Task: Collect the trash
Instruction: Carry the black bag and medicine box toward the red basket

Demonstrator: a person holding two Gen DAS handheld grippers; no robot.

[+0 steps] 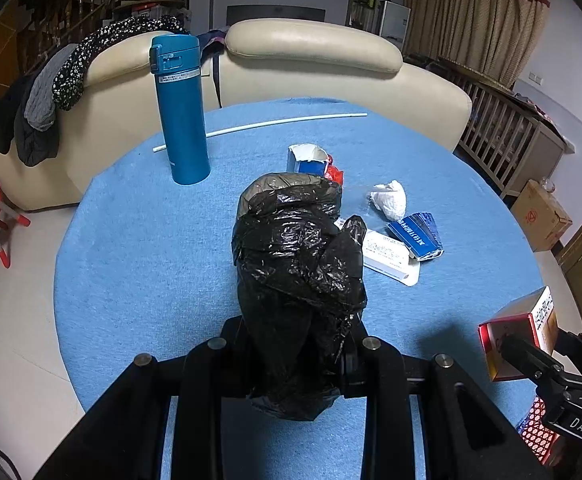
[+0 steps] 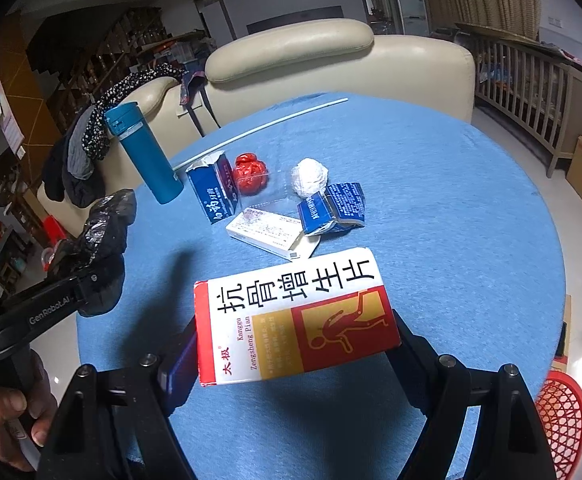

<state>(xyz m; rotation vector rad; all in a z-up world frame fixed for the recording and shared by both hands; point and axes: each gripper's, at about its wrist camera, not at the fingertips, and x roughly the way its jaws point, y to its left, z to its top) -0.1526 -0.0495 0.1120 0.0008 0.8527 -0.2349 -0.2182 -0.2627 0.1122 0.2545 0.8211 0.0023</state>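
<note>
Trash pickup barely begun: one box lifted, nothing visibly bagged, the rest lies on the surface.

Right tool has jaws wide, clamped on the red-and-white medicine box, held above the blue surface. Left tool is pinched tight on the black trash bag, bag mouth not visibly open. Still to collect, further out: white flat box, crumpled blue carton, blue torn carton, white paper wad, red wad. Teal flask beyond looks like no trash.
</note>
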